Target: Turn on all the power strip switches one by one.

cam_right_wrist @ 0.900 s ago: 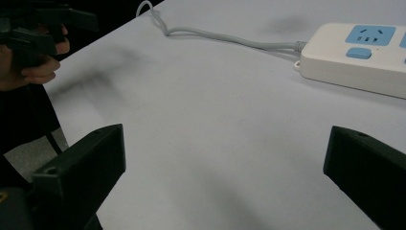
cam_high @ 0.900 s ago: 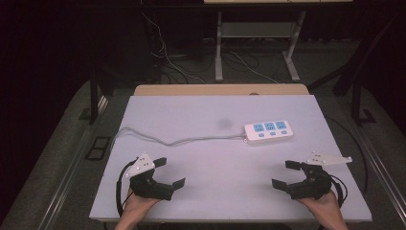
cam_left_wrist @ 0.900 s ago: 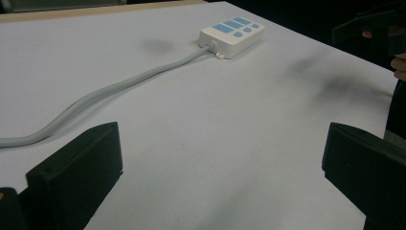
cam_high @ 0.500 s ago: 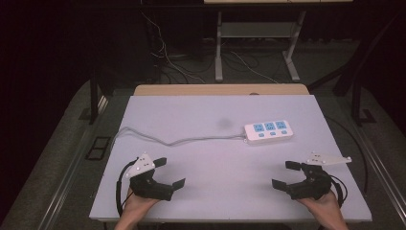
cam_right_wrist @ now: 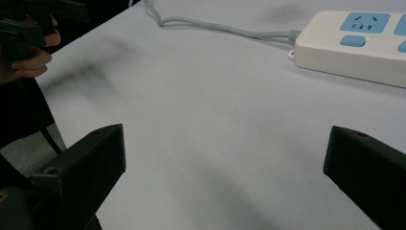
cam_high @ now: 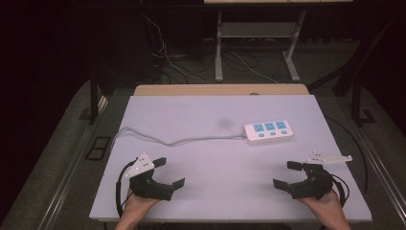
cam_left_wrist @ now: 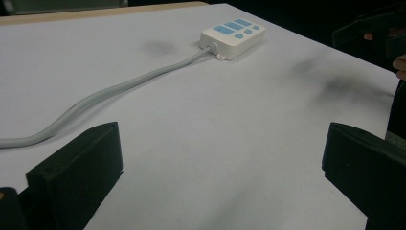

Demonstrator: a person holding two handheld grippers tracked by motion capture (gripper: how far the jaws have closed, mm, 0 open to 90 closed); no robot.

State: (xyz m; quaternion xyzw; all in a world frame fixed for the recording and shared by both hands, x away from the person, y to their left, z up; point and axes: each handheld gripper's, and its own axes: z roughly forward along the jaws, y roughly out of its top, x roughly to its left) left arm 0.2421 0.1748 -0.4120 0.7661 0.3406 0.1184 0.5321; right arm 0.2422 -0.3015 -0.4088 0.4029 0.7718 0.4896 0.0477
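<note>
**Black jaws spread wide, nothing gripped**

Black jaws are standing far apart on both tools. The left gripper [cam_high: 172,173] is sitting near the front left of the white table [cam_high: 206,115], held from below by the person's left hand [cam_high: 138,203]; its two jaws are splayed wide with bare tabletop between them and nothing caught. In the left gripper view the same jaws are rising at the two bottom corners, with plain white surface lying between them.

The right gripper [cam_high: 287,175] is resting near the front right, held by the right hand [cam_high: 326,206], and it too is fully released, its jaws parted over empty surface. A grey three-cornered plate [cam_high: 329,157] is sticking out from its top toward the table's right edge.

Further back, right of centre, a white power strip [cam_high: 268,132] with three blue sockets is lying flat, well apart from both grippers. Its grey cable [cam_high: 182,140] is running leftward across the table toward the left edge. In the right gripper view the strip [cam_right_wrist: 354,40] is showing at the upper right, with the cable [cam_right_wrist: 225,28] leading away from its near end.
</note>
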